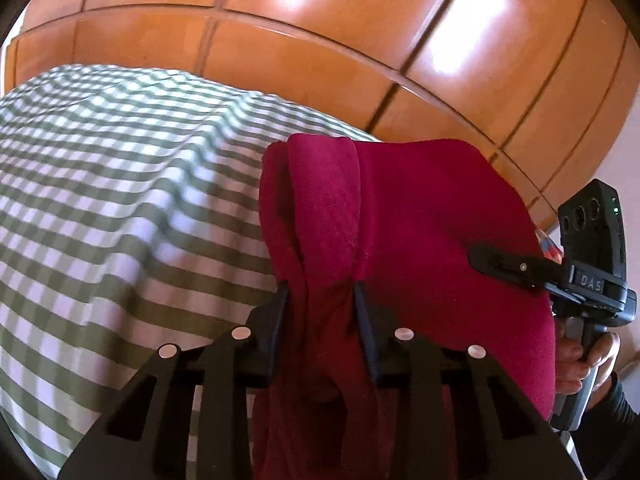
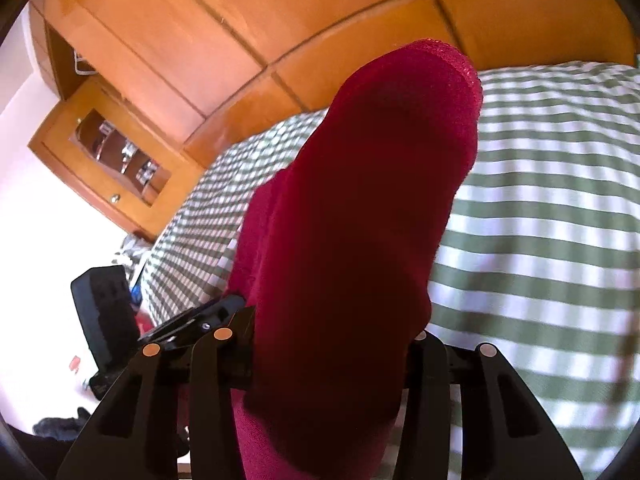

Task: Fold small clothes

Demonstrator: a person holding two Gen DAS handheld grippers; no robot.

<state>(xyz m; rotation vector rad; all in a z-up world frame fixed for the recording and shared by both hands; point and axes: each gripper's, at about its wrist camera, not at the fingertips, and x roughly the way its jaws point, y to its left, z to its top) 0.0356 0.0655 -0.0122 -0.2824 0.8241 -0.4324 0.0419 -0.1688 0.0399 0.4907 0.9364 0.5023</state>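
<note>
A dark red garment (image 1: 420, 220) hangs lifted above a green-and-white checked bed cover (image 1: 120, 200). My left gripper (image 1: 320, 296) is shut on a bunched fold of it, the cloth squeezed between both pads. On the garment's right side lies one black finger (image 1: 512, 266) of the right gripper, held by a hand (image 1: 580, 356). In the right wrist view the red garment (image 2: 360, 220) fills the middle and rises in a tall fold. My right gripper (image 2: 332, 326) is closed on it, and the cloth hides its pads. The left gripper's body (image 2: 104, 320) shows at the left.
Glossy wooden panels (image 1: 320, 60) stand behind the bed. A wooden cabinet with a glass door (image 2: 116, 152) is at the left of the checked cover (image 2: 540, 200). Something dark (image 2: 60, 426) lies low at the left edge.
</note>
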